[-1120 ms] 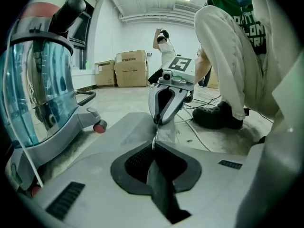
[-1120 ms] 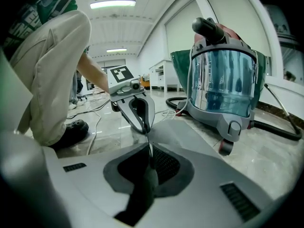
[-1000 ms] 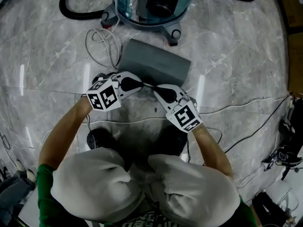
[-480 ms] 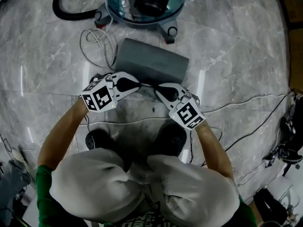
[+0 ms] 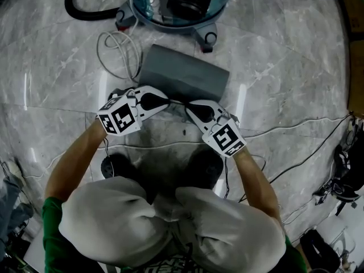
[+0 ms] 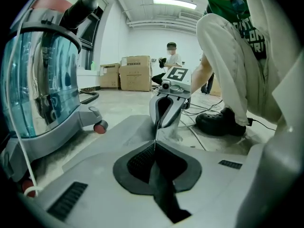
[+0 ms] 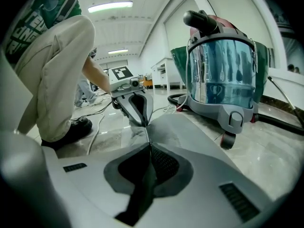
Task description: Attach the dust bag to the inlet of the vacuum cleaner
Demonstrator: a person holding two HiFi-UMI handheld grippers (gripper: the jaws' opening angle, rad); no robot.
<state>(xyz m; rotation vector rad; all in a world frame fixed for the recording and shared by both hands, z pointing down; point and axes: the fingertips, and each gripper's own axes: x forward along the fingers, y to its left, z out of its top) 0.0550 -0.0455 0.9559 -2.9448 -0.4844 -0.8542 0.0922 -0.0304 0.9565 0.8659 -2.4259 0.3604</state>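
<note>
So far only the pick-up looks under way. The grey dust bag (image 5: 183, 77) lies flat on the marble floor (image 5: 284, 67), just short of the vacuum cleaner (image 5: 176, 7), with a white cable (image 5: 118, 53) looped beside its left end. The left gripper (image 6: 155, 144) is pinched tight on the bag's near edge. The right gripper (image 7: 150, 146), whose jaws have just been closing, nips the same thin edge close beside it. Lifting the bag, carrying it to the canister and seating it on the inlet all appear left to do. I cannot tell which opening is the inlet.
</note>
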